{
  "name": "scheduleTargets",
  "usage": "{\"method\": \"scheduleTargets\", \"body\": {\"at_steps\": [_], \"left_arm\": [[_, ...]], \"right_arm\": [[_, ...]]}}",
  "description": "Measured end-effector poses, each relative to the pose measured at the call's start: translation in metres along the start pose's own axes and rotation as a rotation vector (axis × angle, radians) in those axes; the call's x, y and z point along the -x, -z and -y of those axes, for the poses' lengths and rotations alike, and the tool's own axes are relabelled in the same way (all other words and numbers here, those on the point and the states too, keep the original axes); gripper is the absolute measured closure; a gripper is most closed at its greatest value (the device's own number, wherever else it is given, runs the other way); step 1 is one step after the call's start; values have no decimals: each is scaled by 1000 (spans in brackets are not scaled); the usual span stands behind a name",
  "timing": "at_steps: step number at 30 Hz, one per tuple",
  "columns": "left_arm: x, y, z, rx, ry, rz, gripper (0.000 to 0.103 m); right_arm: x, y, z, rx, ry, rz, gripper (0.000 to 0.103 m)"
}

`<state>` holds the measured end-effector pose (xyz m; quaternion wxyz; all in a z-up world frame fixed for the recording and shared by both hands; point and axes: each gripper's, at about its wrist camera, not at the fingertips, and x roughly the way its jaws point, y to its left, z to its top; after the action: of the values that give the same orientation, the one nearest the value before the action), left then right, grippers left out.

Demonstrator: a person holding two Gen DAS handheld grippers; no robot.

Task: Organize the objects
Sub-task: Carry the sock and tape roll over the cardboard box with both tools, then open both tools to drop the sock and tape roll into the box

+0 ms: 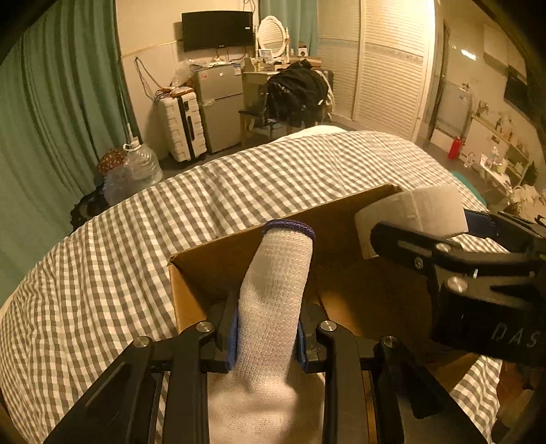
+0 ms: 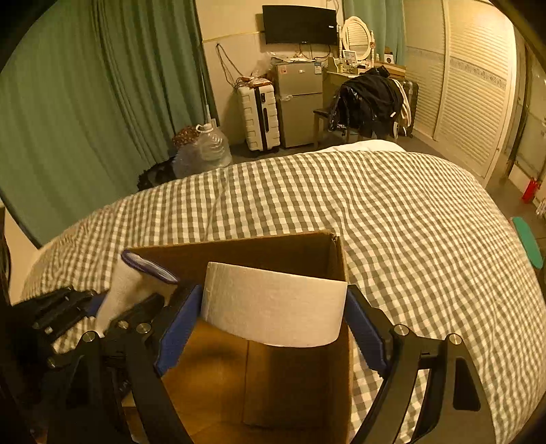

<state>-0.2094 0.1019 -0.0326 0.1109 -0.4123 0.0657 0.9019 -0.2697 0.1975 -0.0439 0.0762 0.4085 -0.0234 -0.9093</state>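
Left wrist view first: at the bottom centre of the frame the left gripper (image 1: 266, 338) has its two blue-padded fingers pressed against a white knitted glove (image 1: 273, 297), whose purple-edged cuff sticks up toward the middle of the frame. Just behind it stands an open cardboard box (image 1: 204, 266) on a grey-and-white checked bedspread (image 1: 119, 246); the glove hangs above the box's open top. At the right edge the right gripper (image 1: 402, 239) reaches in, clamped on a roll of toilet paper (image 1: 416, 211) over the box's far right corner.

From the right wrist view, the right gripper (image 2: 273, 324) fills the lower half, its fingers spread fairly wide with the blue pads flat against both ends of the toilet paper (image 2: 273, 307), which lies crosswise above the box (image 2: 293, 246). The box's brown inner floor shows below the roll. At lower left the left gripper (image 2: 102, 307) and the glove (image 2: 129, 287) sit over the box's left side.

Farther off, the bedspread (image 2: 409, 222) rises to mid-frame. Beyond it, at the top, stand green curtains (image 2: 85, 102), a water jug (image 2: 211, 143), a white suitcase (image 2: 259, 116), a small fridge (image 2: 300, 102), a chair draped in dark clothes (image 2: 368, 99) and a wall-mounted television (image 2: 300, 24).
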Motion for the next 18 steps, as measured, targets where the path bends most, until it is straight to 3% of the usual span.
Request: {"method": "scheduleTargets", "body": {"at_steps": [4, 7, 8, 11, 13, 18], "left_arm": [[8, 0, 0, -7, 2, 6, 68], [22, -2, -3, 8, 6, 18, 43], [29, -3, -3, 11, 3, 33, 39], [49, -10, -5, 22, -13, 49, 29], [63, -13, -6, 32, -12, 56, 29], [117, -11, -9, 51, -41, 106, 19]], "right_arm": [[10, -4, 2, -11, -8, 11, 19], [19, -10, 3, -18, 3, 25, 14], [24, -11, 4, -22, 9, 32, 14], [39, -16, 6, -42, 16, 44, 11], [52, -20, 8, -54, 20, 47, 11], [108, -25, 5, -57, 24, 101, 10]]}}
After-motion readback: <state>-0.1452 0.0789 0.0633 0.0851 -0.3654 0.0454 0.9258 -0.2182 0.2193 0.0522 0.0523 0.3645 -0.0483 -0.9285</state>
